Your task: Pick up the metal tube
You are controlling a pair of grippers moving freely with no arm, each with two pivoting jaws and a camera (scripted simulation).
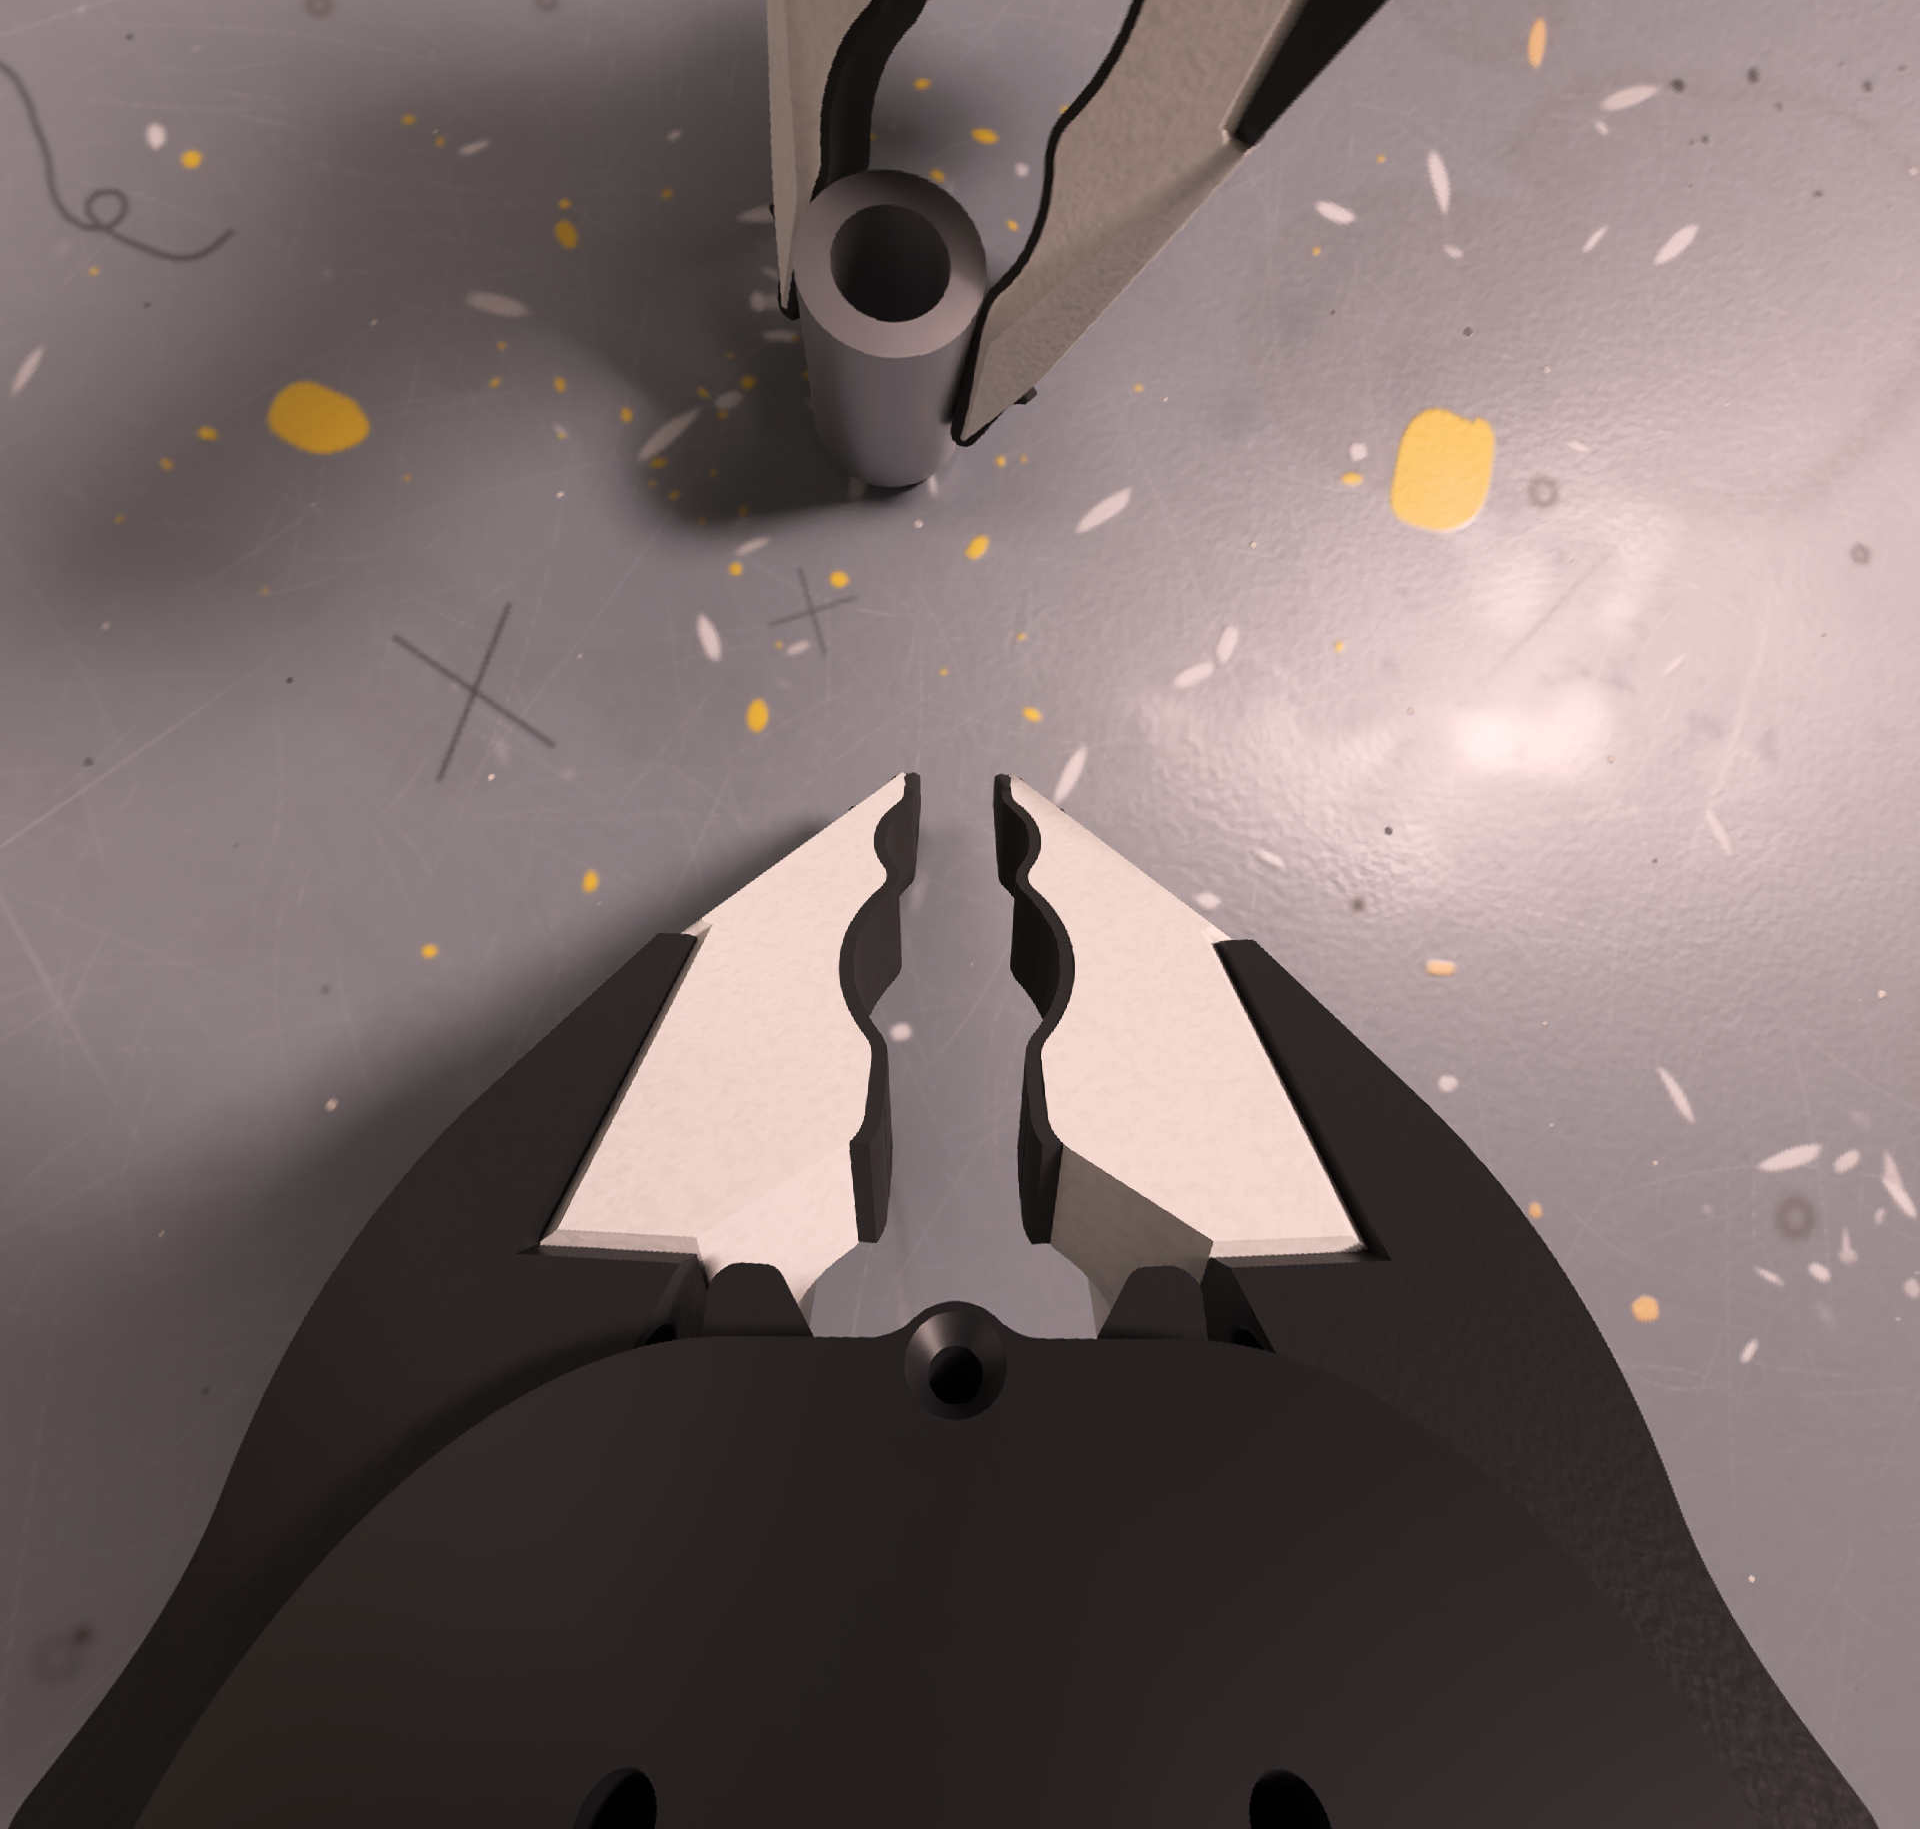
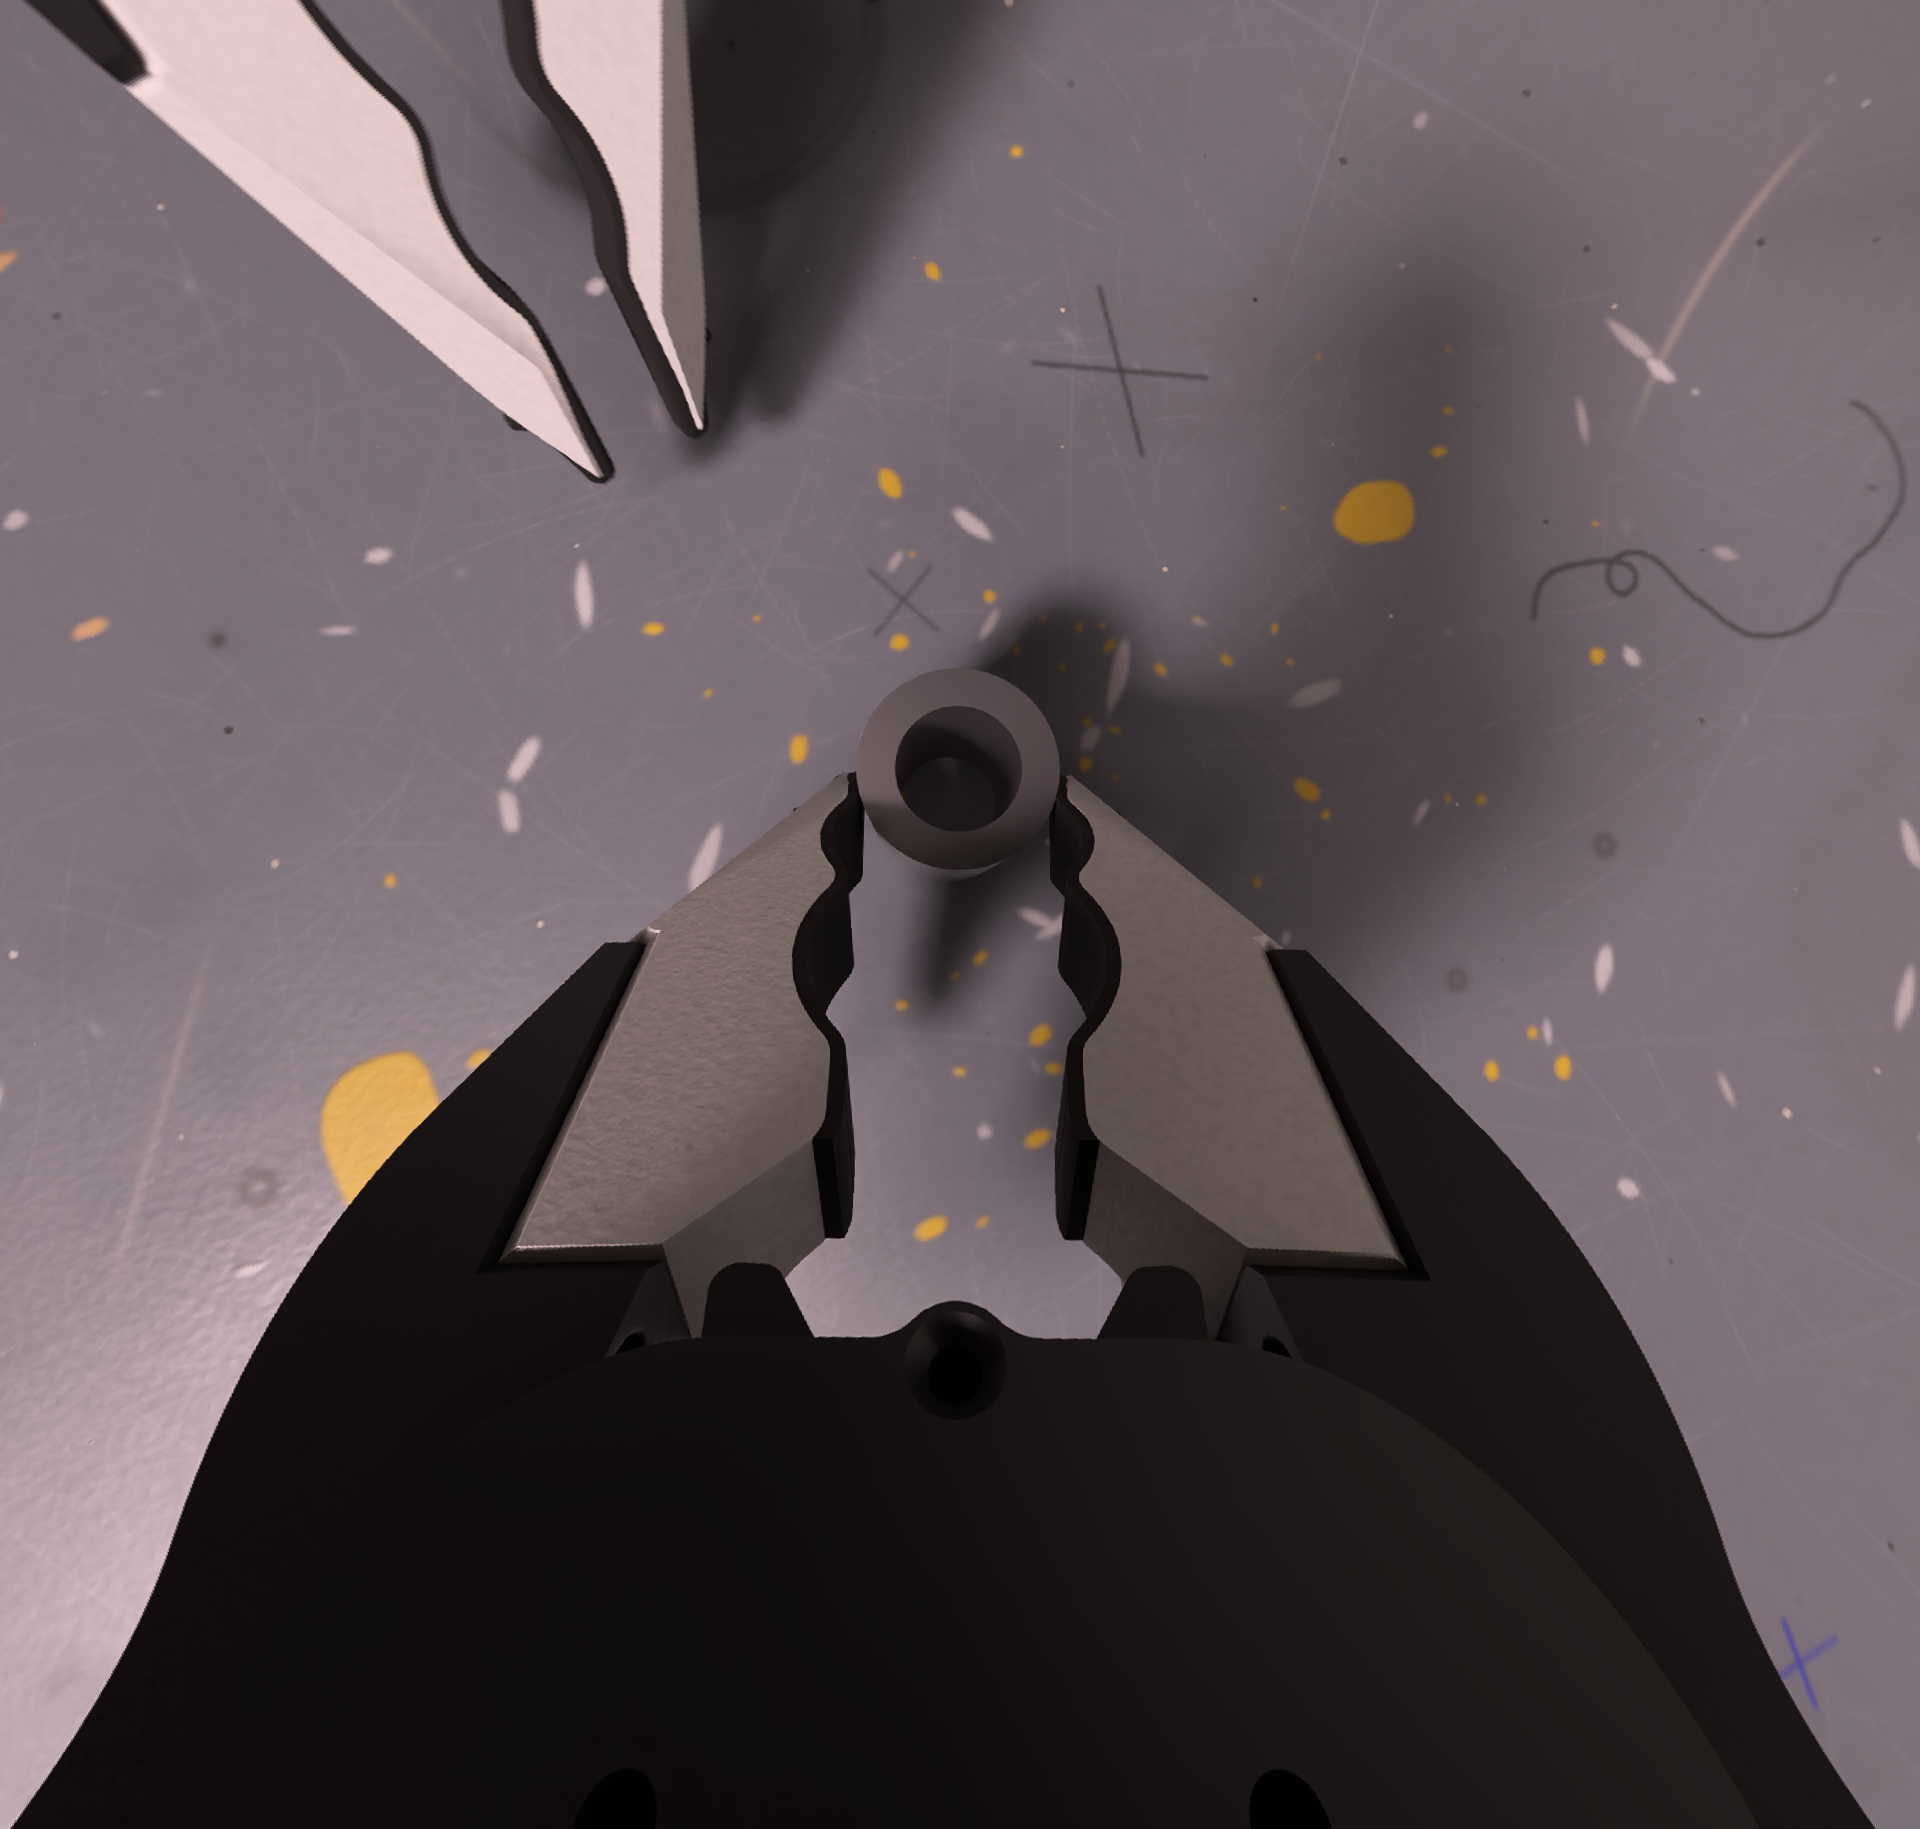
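Fingers of the left gripper [image 1: 957, 780] sit nearly together around nothing, low over the grey speckled tabletop [image 1: 1455, 844]. Ahead, the metal tube [image 1: 891, 325] stands upright between the right gripper's fingers, with pencilled crosses [image 1: 473, 690] on the bare stretch between.

From the right wrist, the right gripper [image 2: 957, 792] clamps the tube [image 2: 957, 773] at its tips; the left gripper [image 2: 649, 444] hangs up-left, apart.

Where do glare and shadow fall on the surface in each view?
Left wrist view: a bright glare patch at right; soft shadow spreads left of the metal tube. Right wrist view: no strong glare; dark shadow lies to the upper right of the tube, held between the right gripper fingertips.
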